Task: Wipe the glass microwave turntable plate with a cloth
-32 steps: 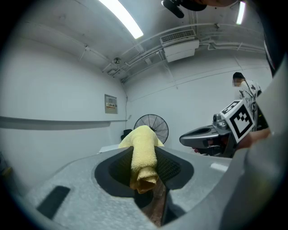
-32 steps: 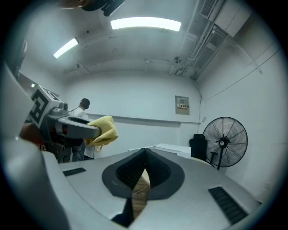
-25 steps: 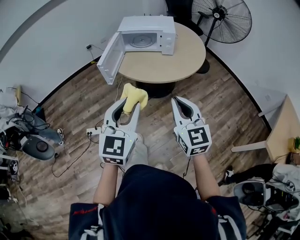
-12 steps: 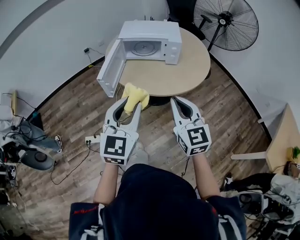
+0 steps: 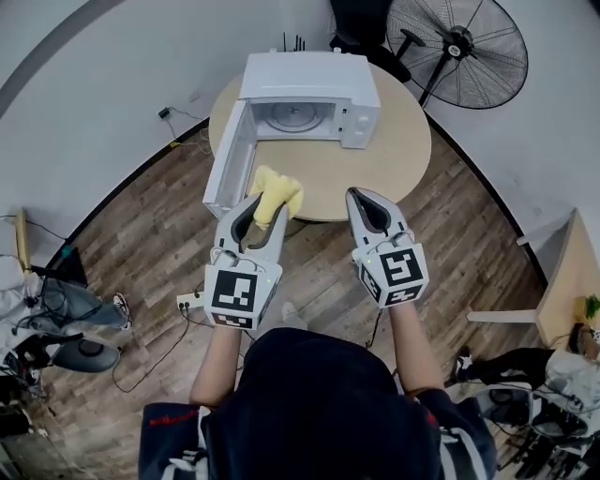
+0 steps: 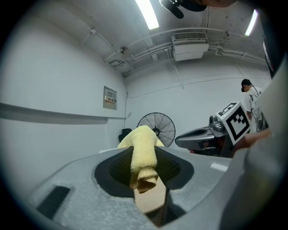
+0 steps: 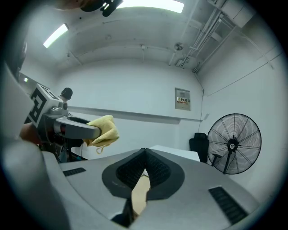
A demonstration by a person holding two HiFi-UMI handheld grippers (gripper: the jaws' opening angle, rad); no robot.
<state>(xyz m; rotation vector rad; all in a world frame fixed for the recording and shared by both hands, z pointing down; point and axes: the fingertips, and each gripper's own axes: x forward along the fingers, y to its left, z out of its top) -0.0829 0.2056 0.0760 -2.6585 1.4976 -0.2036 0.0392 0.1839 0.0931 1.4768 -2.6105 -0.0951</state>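
A white microwave (image 5: 309, 94) stands on the round wooden table (image 5: 394, 164) with its door (image 5: 228, 164) swung open to the left. The glass turntable plate (image 5: 292, 115) lies inside it. My left gripper (image 5: 272, 208) is shut on a yellow cloth (image 5: 275, 195) (image 6: 143, 152), held over the table's near edge, close to the open door. My right gripper (image 5: 361, 199) is shut with nothing in it, level beside the left one, its tips over the table edge. In the right gripper view the closed tips (image 7: 144, 152) meet, and the yellow cloth (image 7: 102, 130) shows at the left.
A black standing fan (image 5: 459, 39) is behind the table at the right, and a dark chair (image 5: 361, 21) behind the microwave. Cables and a power strip (image 5: 192, 300) lie on the wood floor at the left. Another table's corner (image 5: 567, 272) is at the far right.
Both grippers have moved toward the table and microwave, staying side by side. The cloth is still held in the left gripper, now over the table's edge.
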